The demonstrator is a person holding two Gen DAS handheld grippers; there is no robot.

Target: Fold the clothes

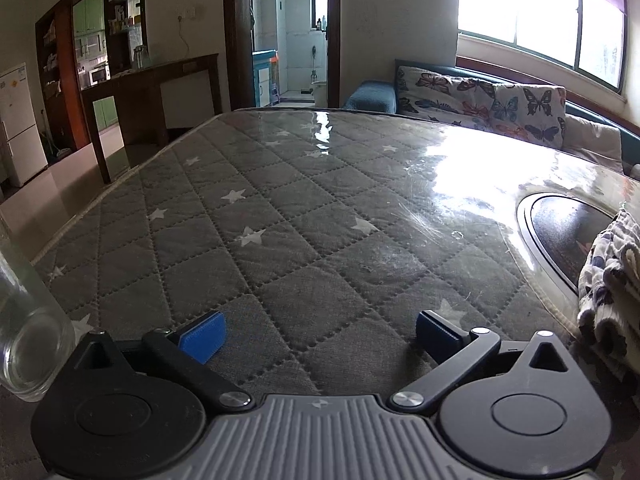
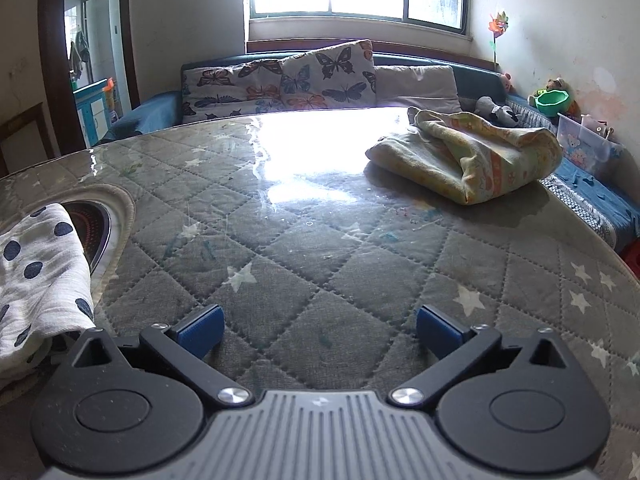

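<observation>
Both claws stand spread and empty over the table (image 2: 320, 240): left gripper (image 1: 320, 336), right gripper (image 2: 320, 330). The spotted garment (image 2: 40, 264) lies between them. Folding appears not yet begun; next, grip its edge.

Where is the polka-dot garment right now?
The polka-dot garment lies at the left edge of the right wrist view, draped over the round inset in the quilted table cover, just left of the open right gripper; neither gripper holds it.
</observation>
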